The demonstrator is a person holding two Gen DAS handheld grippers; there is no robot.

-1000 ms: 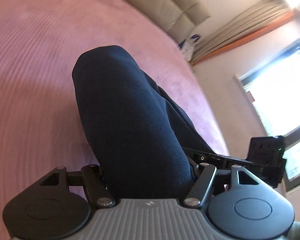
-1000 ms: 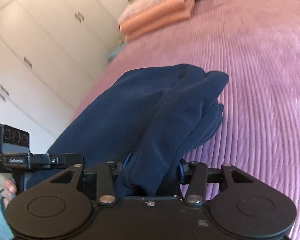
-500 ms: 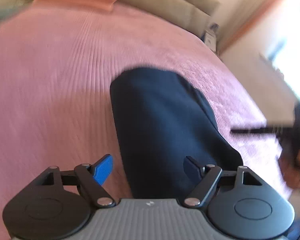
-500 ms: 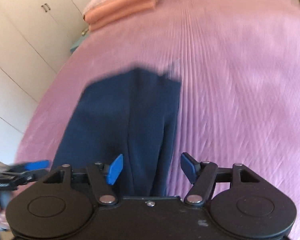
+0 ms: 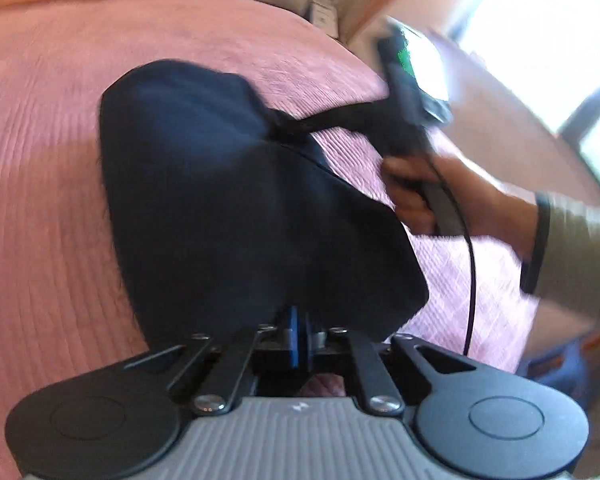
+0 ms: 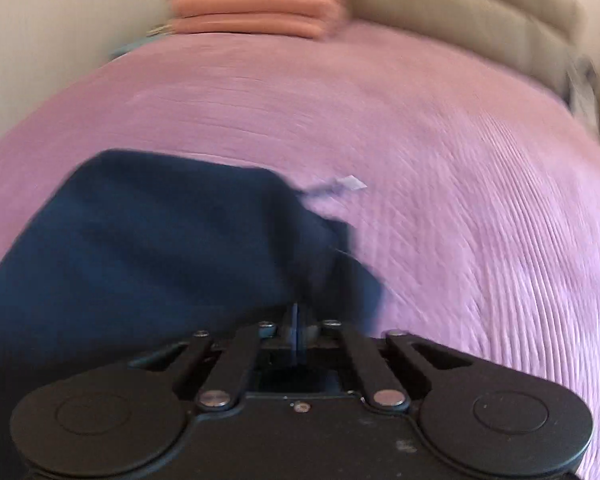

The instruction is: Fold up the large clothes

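Note:
A dark navy garment (image 5: 228,208) lies folded on the pink bedspread (image 5: 40,200). My left gripper (image 5: 298,334) is shut at the garment's near edge; whether cloth is pinched is hidden. In the left wrist view the right gripper (image 5: 284,128) reaches in from the right and meets the garment's far right edge. In the right wrist view the garment (image 6: 160,248) fills the lower left, a white label (image 6: 350,183) sticks out at its corner, and my right gripper (image 6: 296,334) is shut at the cloth's near edge. Both views are motion-blurred.
Folded orange and pink towels (image 6: 256,12) are stacked at the head of the bed by a beige headboard (image 6: 480,12). The bed's right edge drops to a wooden floor (image 5: 512,128) below a bright window (image 5: 548,32).
Both grippers released the garment and opened half a second ago, then shut again at its edges. The garment now lies on the bed. The right gripper moved to its far right side.

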